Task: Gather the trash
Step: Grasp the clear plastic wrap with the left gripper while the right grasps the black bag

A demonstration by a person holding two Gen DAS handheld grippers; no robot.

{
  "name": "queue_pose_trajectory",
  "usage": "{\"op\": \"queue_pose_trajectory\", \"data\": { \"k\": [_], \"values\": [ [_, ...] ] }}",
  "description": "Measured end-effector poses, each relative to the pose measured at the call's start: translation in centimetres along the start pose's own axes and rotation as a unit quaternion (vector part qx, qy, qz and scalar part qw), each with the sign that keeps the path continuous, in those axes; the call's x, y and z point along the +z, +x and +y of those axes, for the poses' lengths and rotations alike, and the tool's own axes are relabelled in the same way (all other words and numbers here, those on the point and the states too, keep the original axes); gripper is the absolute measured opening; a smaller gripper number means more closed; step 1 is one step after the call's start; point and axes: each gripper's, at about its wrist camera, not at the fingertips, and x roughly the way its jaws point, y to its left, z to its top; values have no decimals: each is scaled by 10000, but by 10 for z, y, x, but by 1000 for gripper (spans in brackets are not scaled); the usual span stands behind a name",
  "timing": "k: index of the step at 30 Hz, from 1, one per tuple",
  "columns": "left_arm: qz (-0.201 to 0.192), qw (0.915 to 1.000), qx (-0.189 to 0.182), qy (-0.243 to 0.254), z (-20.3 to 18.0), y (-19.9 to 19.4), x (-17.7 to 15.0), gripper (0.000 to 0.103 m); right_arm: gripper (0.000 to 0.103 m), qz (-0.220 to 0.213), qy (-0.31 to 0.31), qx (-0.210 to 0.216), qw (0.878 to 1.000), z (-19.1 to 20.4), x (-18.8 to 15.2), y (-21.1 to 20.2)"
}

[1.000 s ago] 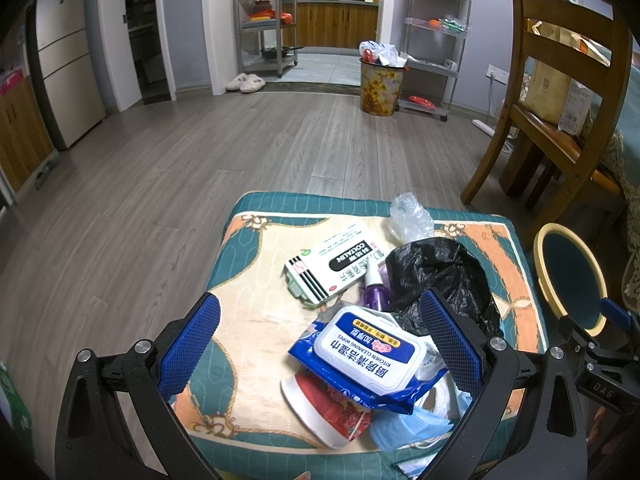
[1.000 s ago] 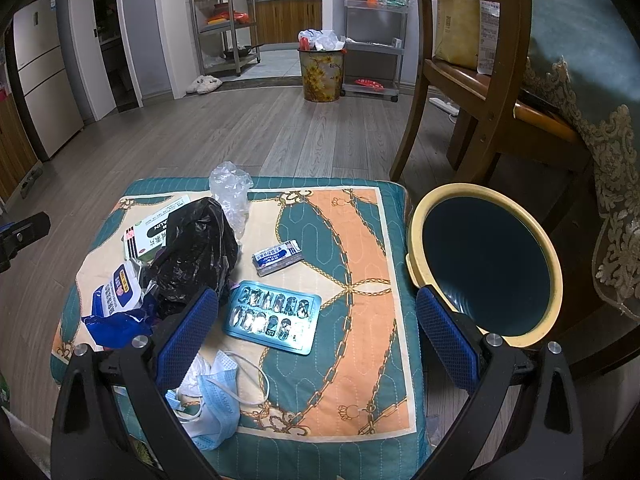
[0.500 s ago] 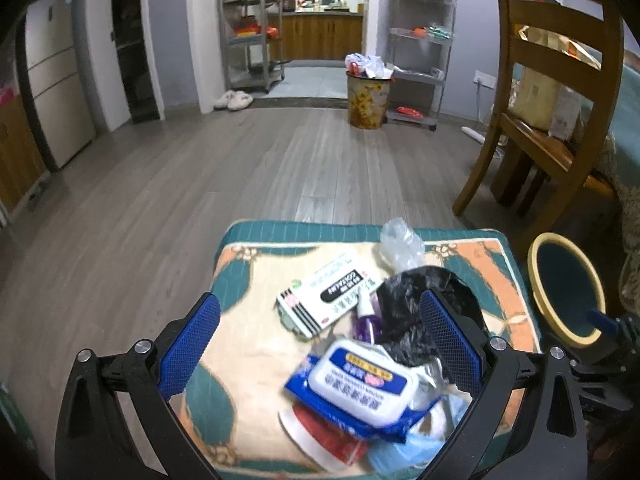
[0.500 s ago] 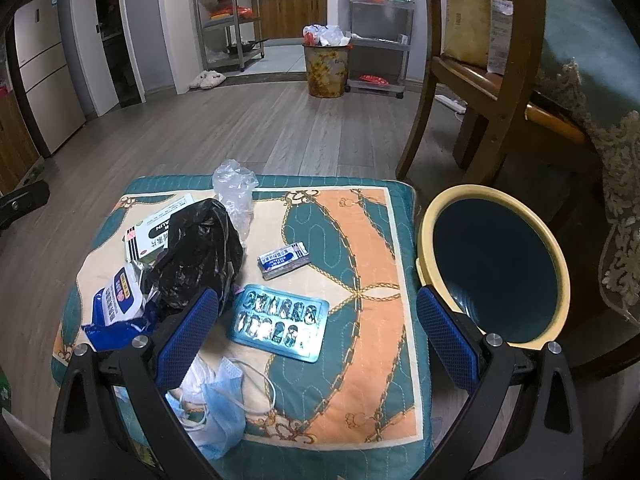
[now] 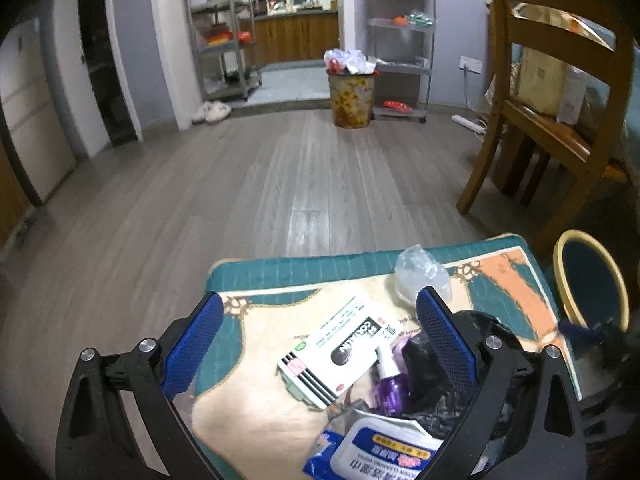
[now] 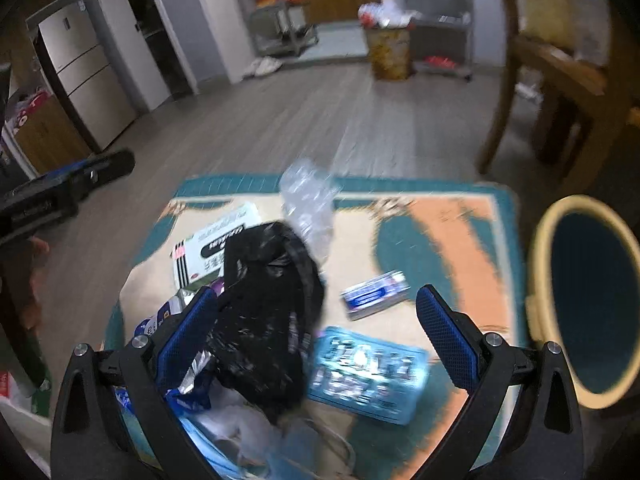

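Patterned cushion [image 6: 452, 224] on grey plank floor, littered; black bag [image 6: 264, 312], blister pack [image 6: 368, 368], small box [image 6: 376, 290] lie there, bin [image 6: 540, 280] beside; right gripper [image 6: 316, 336] and left gripper [image 5: 320, 344] both spread, empty; best straddle the bag squarely, pinch low.

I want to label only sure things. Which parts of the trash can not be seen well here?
- Wipes pack: left wrist view, cut off by the bottom edge.
- Blister tray: right wrist view, motion blur hides its contents.
- Black bag: contents hidden.
- Purple bottle: partly behind the bag.
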Motion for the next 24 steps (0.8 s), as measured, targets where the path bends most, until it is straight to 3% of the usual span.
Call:
{"op": "queue_pose_trajectory", "data": {
  "k": [2,3,4,5,6,7,11,18,24],
  "values": [
    [112,9998,-63,-147,8,11,1,96,88,302,176,212,9992,1,-4,15],
    [180,9995,-138,-210,11,16,2,95,77,386,241,277,9986,1,-5,19],
    [208,9993,-182,-235,12,19,2,94,58,463,285,315,9980,1,-6,22],
    [248,9991,-267,-235,12,23,3,86,47,557,344,437,9969,2,-6,25],
    [308,9987,-335,-210,10,26,4,75,28,602,370,515,9962,3,-5,25],
    [389,9984,-386,-168,6,31,6,71,10,620,363,542,9959,4,-4,22],
    [482,9968,-631,-72,-8,36,11,59,6,693,415,670,9945,6,5,-11],
    [681,9925,-1013,23,-46,66,24,57,5,339,384,526,9973,-35,28,-90],
    [1149,9889,-935,156,-86,120,22,56,5,-9,782,414,9961,-67,29,-105]
  ]
}}
